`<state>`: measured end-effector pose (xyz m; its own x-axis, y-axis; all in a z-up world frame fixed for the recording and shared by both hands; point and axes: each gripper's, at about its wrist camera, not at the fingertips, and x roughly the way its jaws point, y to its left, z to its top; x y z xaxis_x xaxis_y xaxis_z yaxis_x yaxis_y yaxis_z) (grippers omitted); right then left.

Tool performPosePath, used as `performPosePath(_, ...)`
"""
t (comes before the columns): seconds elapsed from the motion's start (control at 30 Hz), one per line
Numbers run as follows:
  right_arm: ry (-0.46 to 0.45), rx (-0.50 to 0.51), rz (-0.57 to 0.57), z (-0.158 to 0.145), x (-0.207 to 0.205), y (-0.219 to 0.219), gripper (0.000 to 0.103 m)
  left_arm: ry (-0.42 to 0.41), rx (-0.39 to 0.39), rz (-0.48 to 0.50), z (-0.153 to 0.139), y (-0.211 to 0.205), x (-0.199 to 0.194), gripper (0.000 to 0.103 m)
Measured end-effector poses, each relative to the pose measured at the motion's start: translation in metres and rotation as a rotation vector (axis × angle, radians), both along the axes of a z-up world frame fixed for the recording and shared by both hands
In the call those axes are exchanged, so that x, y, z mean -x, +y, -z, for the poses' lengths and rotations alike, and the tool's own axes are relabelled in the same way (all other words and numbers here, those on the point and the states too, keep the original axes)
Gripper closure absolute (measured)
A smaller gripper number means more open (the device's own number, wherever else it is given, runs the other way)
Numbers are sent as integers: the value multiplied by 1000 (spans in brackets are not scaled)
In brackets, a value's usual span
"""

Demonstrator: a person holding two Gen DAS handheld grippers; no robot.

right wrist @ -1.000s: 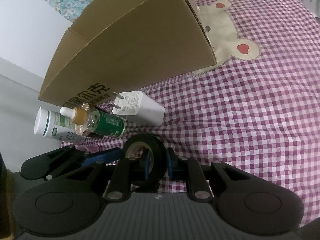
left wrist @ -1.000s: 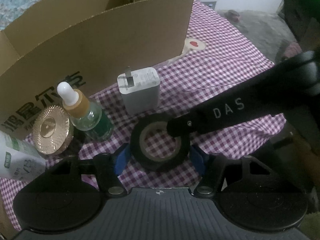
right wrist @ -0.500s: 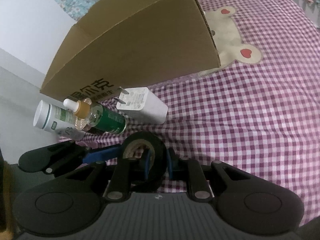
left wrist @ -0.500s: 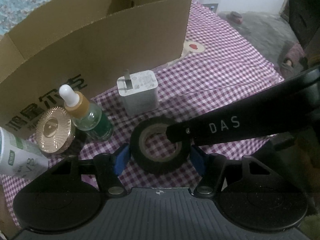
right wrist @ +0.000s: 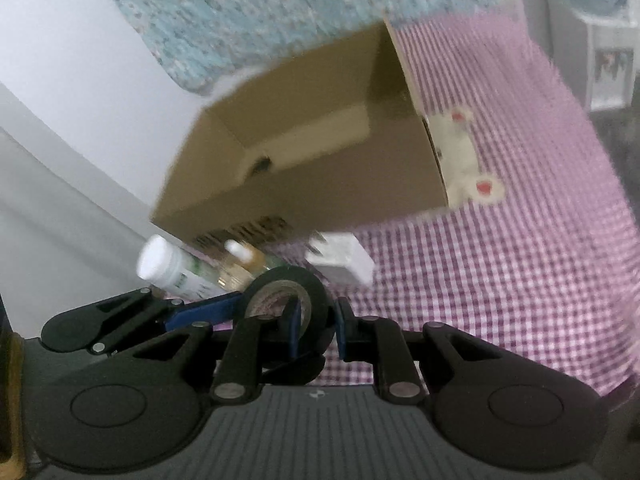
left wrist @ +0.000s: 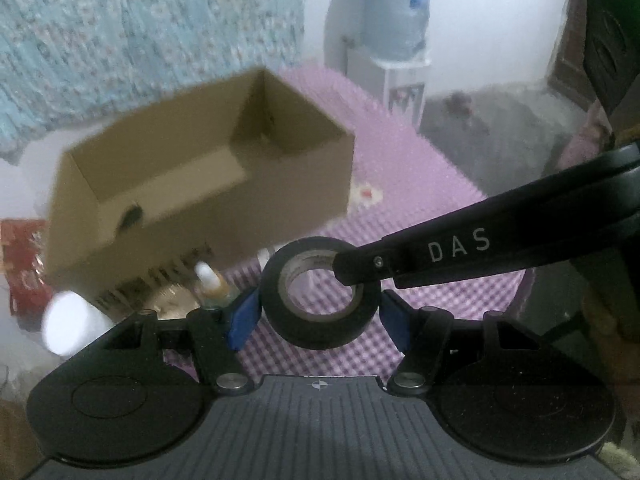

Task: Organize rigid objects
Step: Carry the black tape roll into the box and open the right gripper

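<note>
A black tape roll (left wrist: 320,334) hangs above the checked cloth (left wrist: 424,184), held by both grippers. My left gripper (left wrist: 320,318) presses its blue pads (left wrist: 244,318) on the roll's outer sides. My right gripper (right wrist: 318,328) is shut on the roll's wall (right wrist: 280,276), with one finger through the hole. In the left wrist view that finger (left wrist: 400,262) comes in from the right. The open cardboard box (left wrist: 200,208) stands behind; the right wrist view shows the box (right wrist: 340,184) too.
A small dark thing (right wrist: 260,164) lies inside the box. In front of the box lie a white charger (right wrist: 340,262), a dropper bottle (right wrist: 240,254) and a white bottle (right wrist: 168,268). A bear patch (right wrist: 464,160) is on the cloth. A water dispenser (left wrist: 394,12) stands behind.
Both grippers have risen together and lifted the tape roll off the cloth. The views have tipped up, so the box's inside now shows.
</note>
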<state>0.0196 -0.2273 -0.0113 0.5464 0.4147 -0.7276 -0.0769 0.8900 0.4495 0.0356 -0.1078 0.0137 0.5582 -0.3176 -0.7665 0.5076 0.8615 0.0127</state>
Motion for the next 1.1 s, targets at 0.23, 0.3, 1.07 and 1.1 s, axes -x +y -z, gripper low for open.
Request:
performPosePath(0.23,-127,0,-77,-67,-9,8,83,-79,28,-74,-52,20,-15,38)
performPosePath(0.3,-151,-6,-108,-82,-21,16,83,-96,33,-100,-64,28,-24,38)
performPosePath(1.07,309,-217,-287,-9,-245,43,82,265,-153,-156,-15,47,-202,39)
performPosePath(1.1,328,-204,-294,-1,-248,46,82,293,-163,-155,-7,46,-207,39)
